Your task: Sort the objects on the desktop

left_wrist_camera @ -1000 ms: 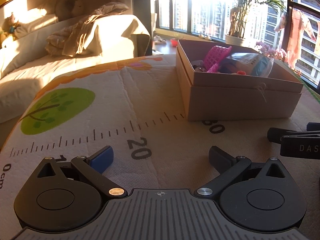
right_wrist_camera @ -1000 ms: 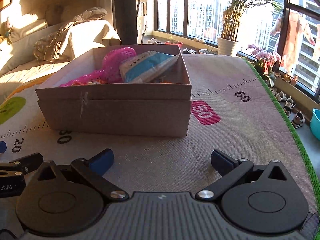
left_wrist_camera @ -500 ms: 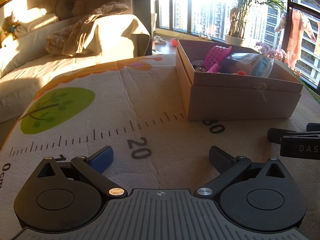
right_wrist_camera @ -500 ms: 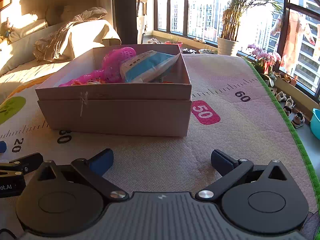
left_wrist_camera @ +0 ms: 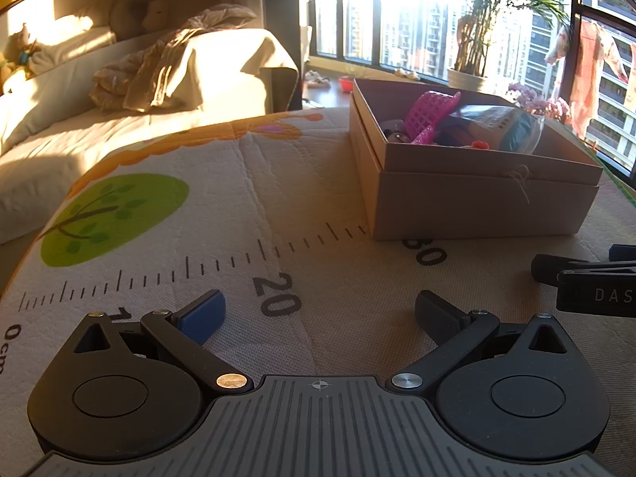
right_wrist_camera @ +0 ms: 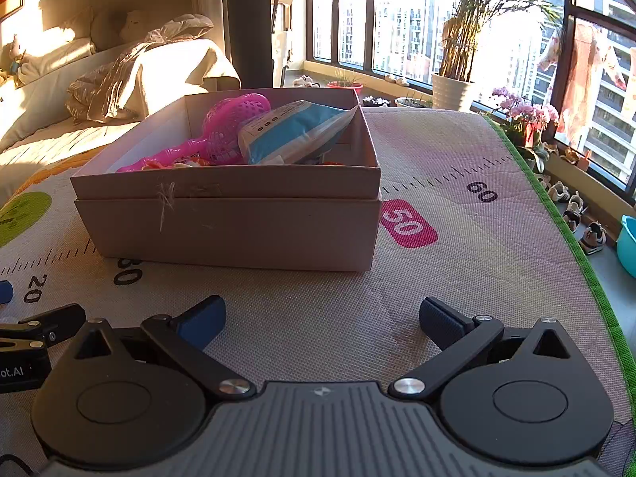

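Box (right_wrist_camera: pixel 226 230) sits beyond the empty right hand-held gripper (right_wrist_camera: pixel 320 316).

surface: printed ruler mat (right_wrist_camera: pixel 457 278) | on it: cardboard box (right_wrist_camera: pixel 238 230)

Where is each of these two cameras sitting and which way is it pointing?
Left wrist: on the left gripper, low over the ruler-print mat, facing the cardboard box ahead-right; its open fingers show, with the right gripper at right.
Right wrist: on the right gripper, facing the box squarely; its open fingers show, with the left gripper at left.
Shared: box, mat, pink toy racket.
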